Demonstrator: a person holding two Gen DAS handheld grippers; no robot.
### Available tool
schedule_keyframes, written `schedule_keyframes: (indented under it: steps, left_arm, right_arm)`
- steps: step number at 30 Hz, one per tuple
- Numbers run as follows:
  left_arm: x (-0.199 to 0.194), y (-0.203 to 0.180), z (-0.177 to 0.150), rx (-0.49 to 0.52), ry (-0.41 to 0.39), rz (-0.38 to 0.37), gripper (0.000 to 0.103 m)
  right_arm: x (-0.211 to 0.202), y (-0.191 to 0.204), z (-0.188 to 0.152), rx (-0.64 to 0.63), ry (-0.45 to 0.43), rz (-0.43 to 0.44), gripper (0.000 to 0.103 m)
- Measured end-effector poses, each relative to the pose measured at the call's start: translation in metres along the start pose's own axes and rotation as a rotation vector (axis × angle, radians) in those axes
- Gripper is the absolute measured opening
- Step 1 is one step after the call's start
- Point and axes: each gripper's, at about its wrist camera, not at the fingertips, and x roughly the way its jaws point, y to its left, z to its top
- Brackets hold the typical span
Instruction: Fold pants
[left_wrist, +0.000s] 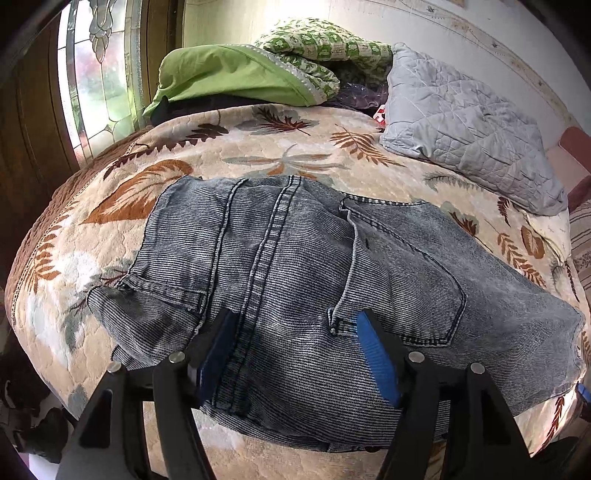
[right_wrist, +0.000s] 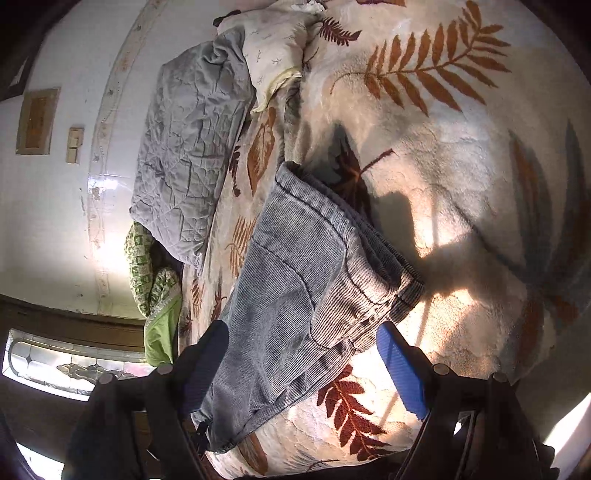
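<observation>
1. Covering the bed (left_wrist: 177, 147) is a cream quilt with rust leaf prints; a stained-glass window (left_wrist: 99, 74) stands left, a green pillow (left_wrist: 229, 77) and grey quilted pillow (left_wrist: 461, 122) lie by the white wall.
2. Grey-blue ribbed pants (left_wrist: 295, 266) lie folded mid-bed, back pockets up.
3. Left gripper (left_wrist: 299, 350) jaws spread, straddling the pants' centre seam; right gripper (right_wrist: 306, 365) jaws released over the waistband edge.
</observation>
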Motion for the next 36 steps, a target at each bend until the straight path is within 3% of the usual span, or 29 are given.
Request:
schedule_keyframes:
  steps: [4, 6, 7, 8, 9, 11, 13, 16, 18, 19, 20, 21, 22, 23, 24, 27, 31, 33, 35, 36]
  left_arm:
    - [0.002, 0.003, 0.0, -0.007, 0.005, -0.014, 0.07]
    - [0.004, 0.005, -0.001, -0.014, 0.011, -0.021, 0.07]
    - [0.005, 0.005, -0.001, -0.012, 0.015, -0.021, 0.07]
    - [0.005, 0.004, -0.001, -0.009, 0.015, -0.02, 0.07]
    - [0.004, 0.004, -0.001, -0.007, 0.016, -0.019, 0.07]
    - [0.003, 0.005, 0.0, -0.013, 0.023, -0.023, 0.07]
    - [0.0, 0.007, 0.002, -0.027, 0.027, -0.02, 0.07]
    - [-0.016, 0.006, 0.009, -0.068, -0.004, -0.005, 0.07]
    - [-0.03, 0.0, 0.014, -0.059, -0.059, -0.035, 0.07]
    - [-0.036, -0.005, 0.017, -0.042, -0.087, -0.038, 0.074]
    - [-0.037, -0.009, 0.018, -0.022, -0.111, -0.03, 0.078]
    - [-0.032, -0.013, 0.018, 0.004, -0.115, 0.004, 0.086]
    - [-0.018, -0.016, 0.016, 0.039, -0.078, 0.069, 0.087]
    - [0.006, -0.015, 0.013, 0.073, 0.01, 0.138, 0.087]
    - [0.027, -0.01, 0.008, 0.076, 0.093, 0.155, 0.088]
    - [0.002, -0.01, 0.012, 0.031, 0.009, 0.131, 0.088]
    - [-0.033, -0.016, 0.024, 0.011, -0.194, 0.054, 0.088]
    - [-0.015, -0.014, 0.023, 0.013, -0.143, 0.064, 0.088]
    - [0.023, -0.003, 0.013, -0.002, 0.007, 0.094, 0.088]
    - [0.034, 0.001, 0.008, -0.004, 0.031, 0.086, 0.089]
  right_arm:
    - [0.01, -0.002, 0.009, 0.014, -0.004, -0.041, 0.082]
    - [0.016, -0.003, 0.013, 0.0, -0.001, -0.087, 0.073]
    - [0.018, -0.003, 0.015, -0.008, -0.006, -0.112, 0.065]
    - [0.018, 0.0, 0.017, -0.035, -0.018, -0.166, 0.036]
    - [0.018, 0.001, 0.019, -0.06, -0.019, -0.203, 0.023]
    - [0.014, 0.008, 0.017, -0.104, -0.029, -0.239, 0.022]
    - [0.005, 0.026, 0.009, -0.229, -0.082, -0.321, 0.021]
    - [0.01, 0.032, 0.004, -0.327, -0.082, -0.44, 0.021]
    - [0.019, 0.028, 0.007, -0.357, -0.037, -0.48, 0.027]
    - [0.015, 0.034, 0.006, -0.383, -0.045, -0.484, 0.035]
    - [0.012, 0.042, 0.006, -0.412, -0.046, -0.507, 0.073]
    - [0.006, 0.048, 0.005, -0.436, -0.069, -0.518, 0.087]
    - [-0.003, 0.054, 0.003, -0.454, -0.113, -0.518, 0.087]
    - [-0.012, 0.059, 0.002, -0.457, -0.153, -0.514, 0.087]
    - [-0.02, 0.065, 0.002, -0.45, -0.177, -0.489, 0.087]
    - [-0.024, 0.107, -0.008, -0.523, -0.176, -0.302, 0.087]
    - [0.031, 0.19, -0.045, -0.753, -0.001, -0.101, 0.086]
    - [0.075, 0.226, -0.069, -0.854, 0.113, -0.031, 0.081]
    - [0.122, 0.257, -0.094, -0.929, 0.197, -0.016, 0.071]
    - [0.147, 0.269, -0.103, -0.95, 0.257, -0.008, 0.065]
